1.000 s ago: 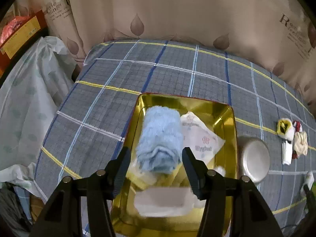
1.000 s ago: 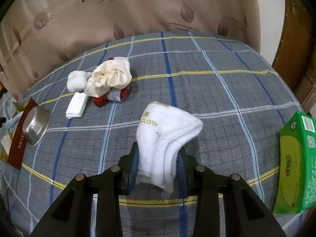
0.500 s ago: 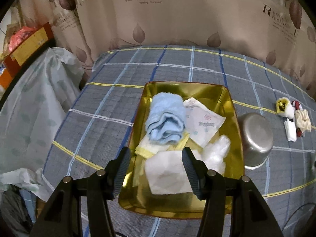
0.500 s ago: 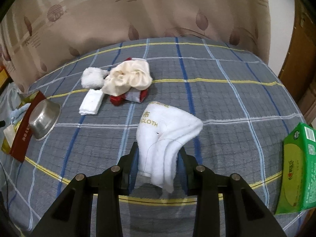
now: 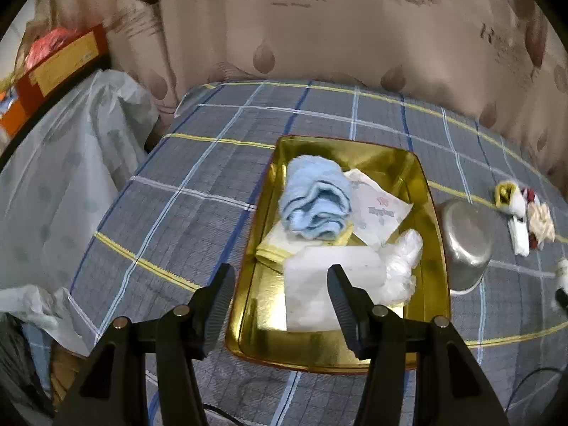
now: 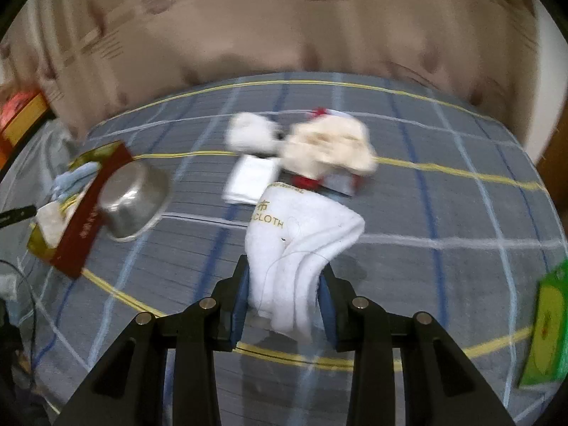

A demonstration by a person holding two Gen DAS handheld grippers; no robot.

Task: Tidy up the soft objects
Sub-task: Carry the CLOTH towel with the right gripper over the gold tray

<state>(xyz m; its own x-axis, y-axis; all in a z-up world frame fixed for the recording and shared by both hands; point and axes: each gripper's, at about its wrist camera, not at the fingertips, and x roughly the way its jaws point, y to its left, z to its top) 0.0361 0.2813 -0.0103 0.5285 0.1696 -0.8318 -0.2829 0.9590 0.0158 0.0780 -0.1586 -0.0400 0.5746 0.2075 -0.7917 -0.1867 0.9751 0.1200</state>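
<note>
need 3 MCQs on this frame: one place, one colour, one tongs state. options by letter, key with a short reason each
1. Where does the light blue towel lie?
A. in the gold tray
B. on the bare plaid cloth
C. inside the steel bowl

2. What colour is the cloth held in the right tongs?
A. blue
B. white
C. yellow

3. How do the left tongs stand?
A. shut on a towel
B. open, holding nothing
C. shut on the tray rim

Key: 1 A, the towel rests on other soft items within the tray's walls. 2 B, the white washcloth with gold lettering is pinched between the pads. 3 B, both fingers stand apart above the tray with nothing pressed between them.
</note>
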